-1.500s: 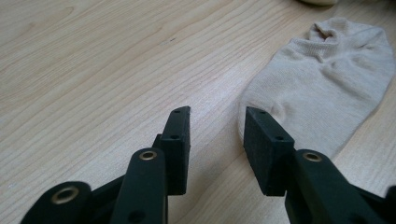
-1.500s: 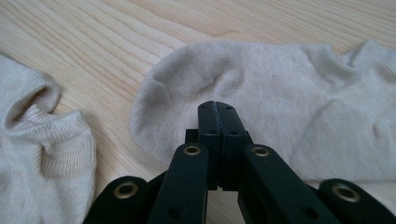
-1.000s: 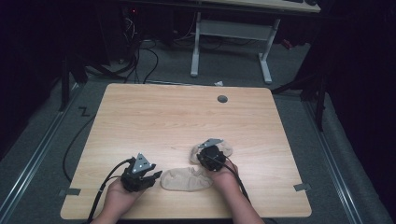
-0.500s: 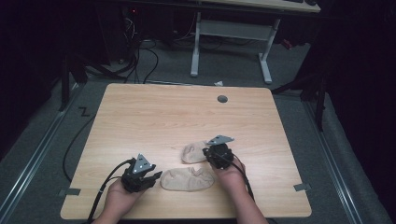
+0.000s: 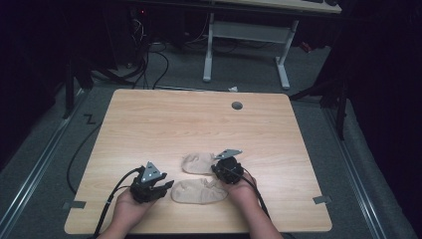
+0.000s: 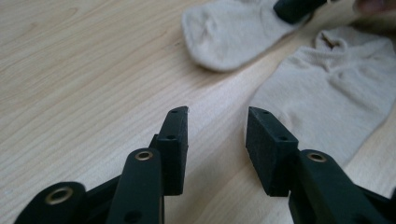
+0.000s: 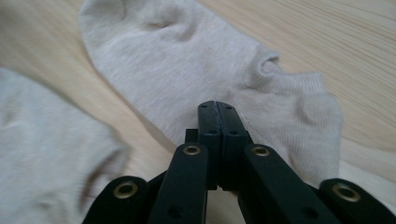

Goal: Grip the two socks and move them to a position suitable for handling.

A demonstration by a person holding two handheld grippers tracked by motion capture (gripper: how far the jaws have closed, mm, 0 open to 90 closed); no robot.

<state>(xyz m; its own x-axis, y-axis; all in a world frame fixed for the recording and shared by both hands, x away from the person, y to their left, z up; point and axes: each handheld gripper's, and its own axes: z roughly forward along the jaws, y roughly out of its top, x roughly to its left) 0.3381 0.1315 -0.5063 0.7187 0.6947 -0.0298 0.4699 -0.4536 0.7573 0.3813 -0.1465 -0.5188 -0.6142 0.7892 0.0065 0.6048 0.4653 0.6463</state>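
In the high view, the left gripper [image 5: 166, 185] sits low on the wooden table [image 5: 164, 124], held in the person's left hand [image 5: 127, 209], with a beige sock [image 5: 199, 191] lying just past its jaw tips. The right gripper [image 5: 219, 169] stands between that near sock and a second sock [image 5: 198, 163], which lies beyond it; from this height its jaw tips are hidden under its own body, so any contact with the fabric cannot be judged here. The right hand [image 5: 244, 186] covers the near sock's cuff end.

In the left gripper view, the left gripper [image 6: 217, 135] has its jaws clearly apart, with bare wood in the gap and nothing gripped; they have just been opening a little wider. The near sock [image 6: 327, 98] lies ahead and to the right of the right jaw, its far edge cut off by the frame. The second sock [image 6: 229, 32] lies farther ahead, above the gap, and a dark jaw of the other gripper rests at its top edge, mostly out of frame.

In the right gripper view, the right gripper [image 7: 218, 109] has its jaws pressed fully together. Their tips sit over the cuff end of one sock [image 7: 196, 60], which spreads ahead of them; whether a fold of cloth is pinched between the pads is hidden. The other sock [image 7: 42, 140] lies blurred to the left of the jaws, cut off by the frame.
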